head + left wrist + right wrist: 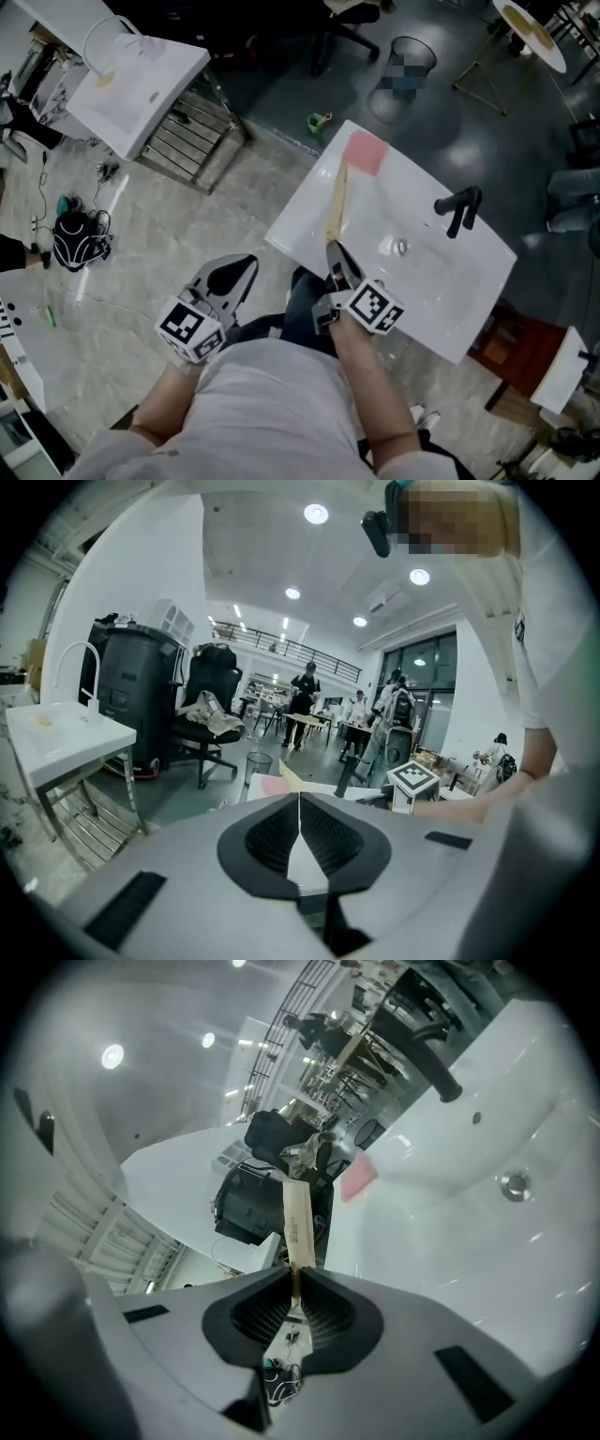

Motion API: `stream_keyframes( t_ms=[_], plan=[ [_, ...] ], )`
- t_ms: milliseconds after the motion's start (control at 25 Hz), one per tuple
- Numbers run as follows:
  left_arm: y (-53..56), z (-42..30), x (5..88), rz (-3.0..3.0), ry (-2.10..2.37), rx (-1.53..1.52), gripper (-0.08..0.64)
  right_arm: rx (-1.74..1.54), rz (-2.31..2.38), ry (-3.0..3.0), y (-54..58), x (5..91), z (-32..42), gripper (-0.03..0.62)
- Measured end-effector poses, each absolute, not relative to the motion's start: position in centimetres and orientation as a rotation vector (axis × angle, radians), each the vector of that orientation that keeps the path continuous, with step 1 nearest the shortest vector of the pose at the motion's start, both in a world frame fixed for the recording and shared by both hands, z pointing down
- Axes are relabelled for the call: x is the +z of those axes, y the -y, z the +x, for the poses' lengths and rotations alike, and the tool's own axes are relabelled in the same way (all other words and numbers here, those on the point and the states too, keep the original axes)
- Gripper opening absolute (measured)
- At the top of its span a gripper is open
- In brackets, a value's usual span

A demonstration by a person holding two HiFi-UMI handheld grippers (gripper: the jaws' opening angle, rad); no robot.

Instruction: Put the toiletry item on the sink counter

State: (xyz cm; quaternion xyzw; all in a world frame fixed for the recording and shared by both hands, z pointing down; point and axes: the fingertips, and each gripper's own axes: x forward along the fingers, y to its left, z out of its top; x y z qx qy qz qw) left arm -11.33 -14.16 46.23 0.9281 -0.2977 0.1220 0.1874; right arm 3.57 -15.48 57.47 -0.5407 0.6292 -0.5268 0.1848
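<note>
White sink counter (422, 281) in a workshop. Right gripper (336, 253) clamps the toiletry item (335, 202) over its near edge. Left gripper (239, 270) hangs closed, empty.

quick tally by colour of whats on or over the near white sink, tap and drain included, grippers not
pink: 1, the flat pad on the counter's far corner
tan: 1, the long packet clamped in the right gripper
black: 1, the faucet
silver: 1, the drain
total: 4
</note>
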Motion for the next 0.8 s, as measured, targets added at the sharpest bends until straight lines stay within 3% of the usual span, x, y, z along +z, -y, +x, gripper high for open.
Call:
stream_keyframes(
  t_ms=[800],
  plan=[
    [16.5,-13.7,50.1,2.472,0.988,0.421,0.017,-1.806,-1.351,-1.450,19.9,65.8,0.9,0.043]
  ],
)
